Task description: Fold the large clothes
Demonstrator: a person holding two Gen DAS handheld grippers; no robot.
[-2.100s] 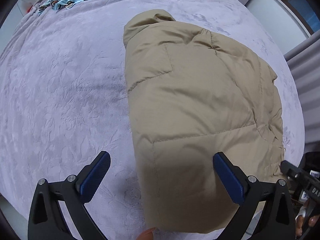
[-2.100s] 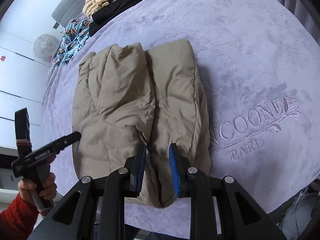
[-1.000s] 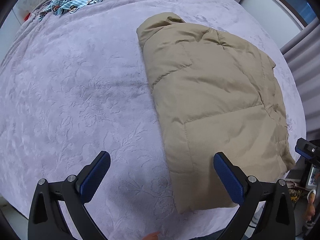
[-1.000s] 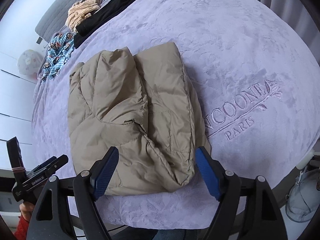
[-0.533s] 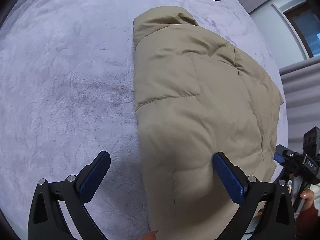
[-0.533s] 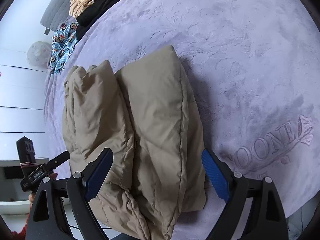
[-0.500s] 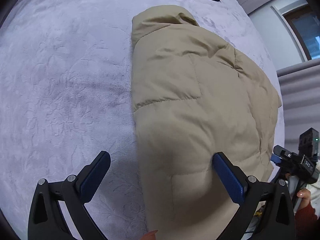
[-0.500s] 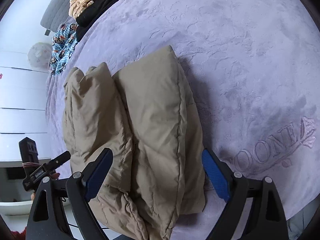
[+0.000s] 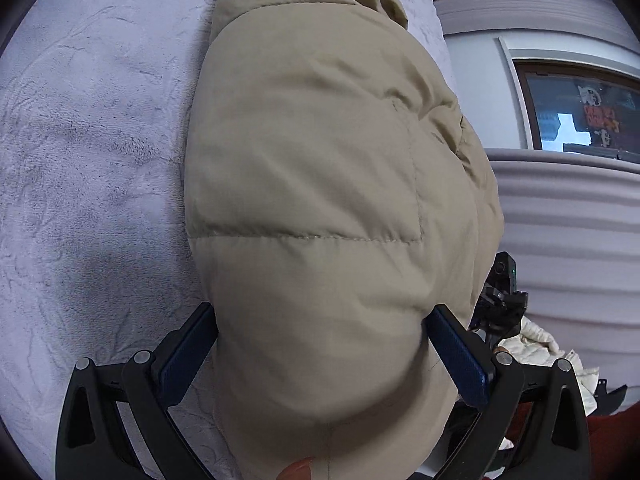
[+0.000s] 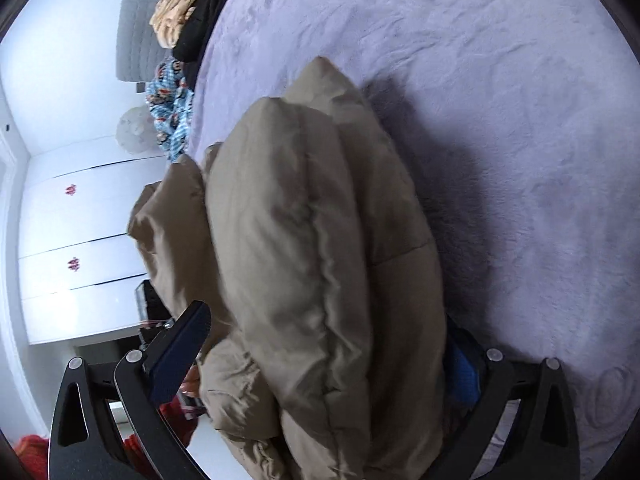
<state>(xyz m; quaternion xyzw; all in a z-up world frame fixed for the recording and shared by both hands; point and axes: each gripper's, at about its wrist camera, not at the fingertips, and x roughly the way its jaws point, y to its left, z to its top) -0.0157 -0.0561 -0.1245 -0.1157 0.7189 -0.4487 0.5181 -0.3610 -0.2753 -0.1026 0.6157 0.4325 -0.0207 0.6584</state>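
Note:
A tan puffer jacket (image 9: 320, 160), folded into a thick bundle, lies on the lilac plush bed cover (image 9: 80, 160). My left gripper (image 9: 324, 344) is low over its near end. The blue pads stand wide, with the jacket bulging between them and its edges brushing both fingers. In the right wrist view the same jacket (image 10: 320, 240) fills the space between the fingers of my right gripper (image 10: 324, 356). Its jaws are opening, and the padding partly hides the right finger (image 10: 464, 372). Neither gripper squeezes the fabric.
At the head of the bed cover (image 10: 500, 120) lie a black garment (image 10: 200, 28), a peach one (image 10: 176, 16) and a blue patterned cloth (image 10: 170, 112). White drawers (image 10: 80, 240) stand left of the bed. A window (image 9: 580, 120) and grey curtain (image 9: 560, 220) are on the right.
Both grippers have come down and tilted toward the jacket's near end. It now sits between both pairs of fingers. The right jaws have spread wider.

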